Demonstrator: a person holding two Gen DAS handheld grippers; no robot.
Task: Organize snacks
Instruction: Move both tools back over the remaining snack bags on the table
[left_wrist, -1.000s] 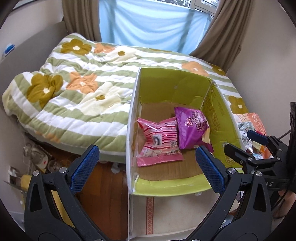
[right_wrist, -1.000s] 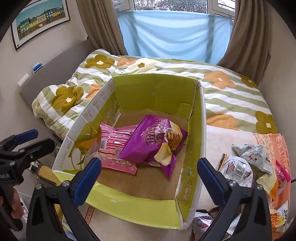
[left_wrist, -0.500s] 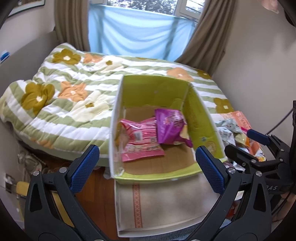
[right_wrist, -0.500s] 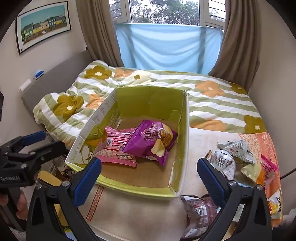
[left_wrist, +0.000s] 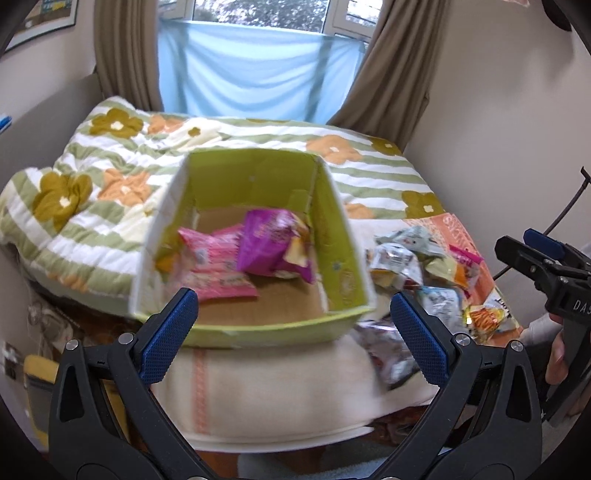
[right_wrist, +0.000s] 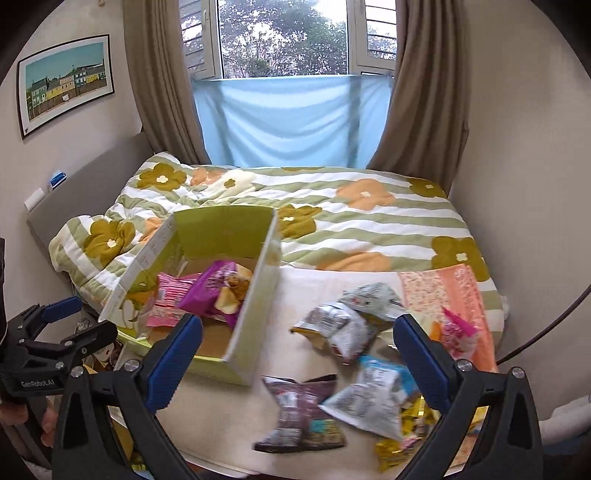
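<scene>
A green cardboard box (left_wrist: 340, 236) (right_wrist: 255, 295) sits on the bed's near end. Inside lie a pink snack bag (left_wrist: 210, 258) (right_wrist: 166, 295) and a purple chip bag (left_wrist: 273, 243) (right_wrist: 210, 291). Several loose snack bags (right_wrist: 354, 325) (left_wrist: 399, 258) lie on the bed right of the box, among them a dark bag (right_wrist: 299, 413) and a silver-blue bag (right_wrist: 373, 398). My left gripper (left_wrist: 295, 339) is open and empty, held back from the box. My right gripper (right_wrist: 295, 365) is open and empty, above the loose bags. Each gripper shows at the edge of the other's view.
A flowered green-striped quilt (right_wrist: 332, 206) covers the bed. An orange patterned cloth (right_wrist: 454, 295) lies under the bags at right. A cream blanket (left_wrist: 280, 387) covers the near edge. Walls stand close on both sides; a curtained window (right_wrist: 295, 122) is behind. Clutter sits on the floor at left.
Both grippers have pulled back and up from the box. The box now looks smaller and farther. The loose bags at right have come into view. Both stayed open.
</scene>
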